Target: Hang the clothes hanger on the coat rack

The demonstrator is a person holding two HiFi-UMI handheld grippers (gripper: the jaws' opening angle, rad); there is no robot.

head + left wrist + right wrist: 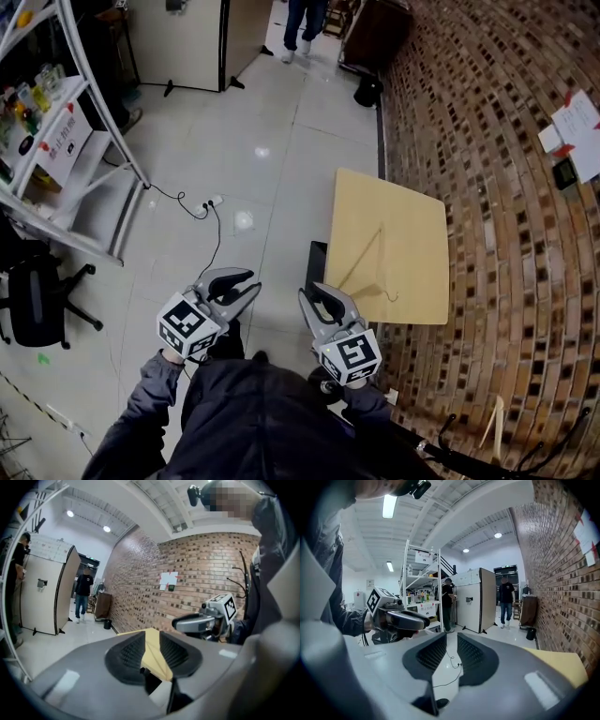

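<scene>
A pale wooden clothes hanger (361, 259) lies flat on the yellow table (412, 216) by the brick wall, its metal hook toward the table's near edge. My left gripper (246, 284) and right gripper (317, 294) are held side by side over the floor, short of the table's near left corner. Both stand open with nothing between their jaws. In the left gripper view the table (152, 641) shows through the gap, and the right gripper (187, 622) is beside it. The coat rack's dark hooks (448, 427) rise at the lower right, also as a coat rack (243, 581) behind the right gripper.
A white shelving unit (56, 141) with bottles and a black office chair (37, 300) stand at the left. A power strip with its cable (214, 201) lies on the tiled floor. Farther off are a white cabinet (187, 42), a black bin (367, 91) and a standing person (305, 23).
</scene>
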